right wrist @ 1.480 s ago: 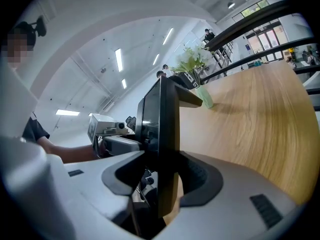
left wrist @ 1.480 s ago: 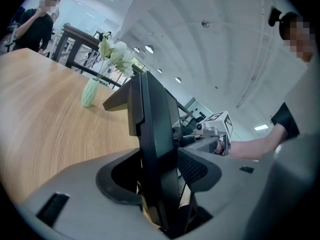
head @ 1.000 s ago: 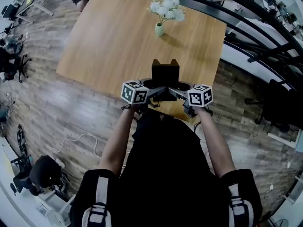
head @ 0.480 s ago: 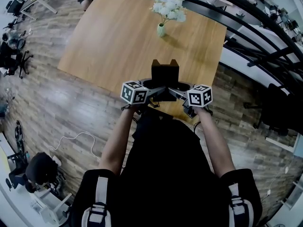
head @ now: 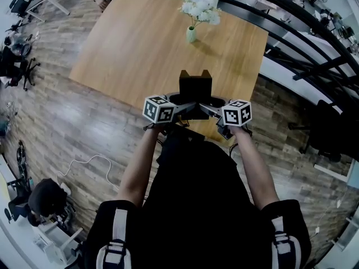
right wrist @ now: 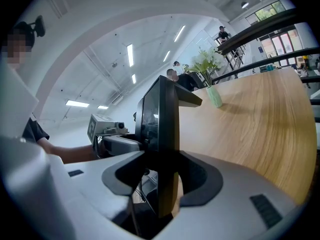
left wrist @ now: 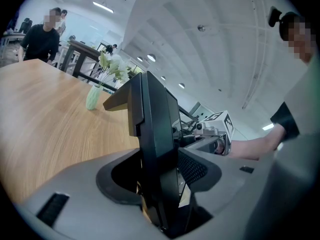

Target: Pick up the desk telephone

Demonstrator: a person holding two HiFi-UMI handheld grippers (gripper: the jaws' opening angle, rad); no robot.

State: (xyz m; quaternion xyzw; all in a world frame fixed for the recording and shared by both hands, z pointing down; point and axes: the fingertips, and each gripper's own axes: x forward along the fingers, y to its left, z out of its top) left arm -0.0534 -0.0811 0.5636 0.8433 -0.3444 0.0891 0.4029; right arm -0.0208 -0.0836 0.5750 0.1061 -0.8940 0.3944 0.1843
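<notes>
Head view: the black phone [head: 195,86] is at the wooden worktop's [head: 140,43] near edge, its base hidden by the left tongs [head: 180,106] and right tongs [head: 211,109]; farther back, a pale green vase [head: 190,35] holds white flowers [head: 201,9]. Left gripper view: the left tongs are closed on the phone's thin dark body, seen edge-on. Right gripper view: the right tongs clamp its other side, its face glossy.

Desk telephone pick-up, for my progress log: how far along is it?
Done: the left gripper and the right gripper are each shut on the desk telephone, one from either side. In hand: the phone is held upright between them at the near edge of the wooden table. Left: a clear lift. The pictures do not show whether its base is off the tabletop.
</notes>
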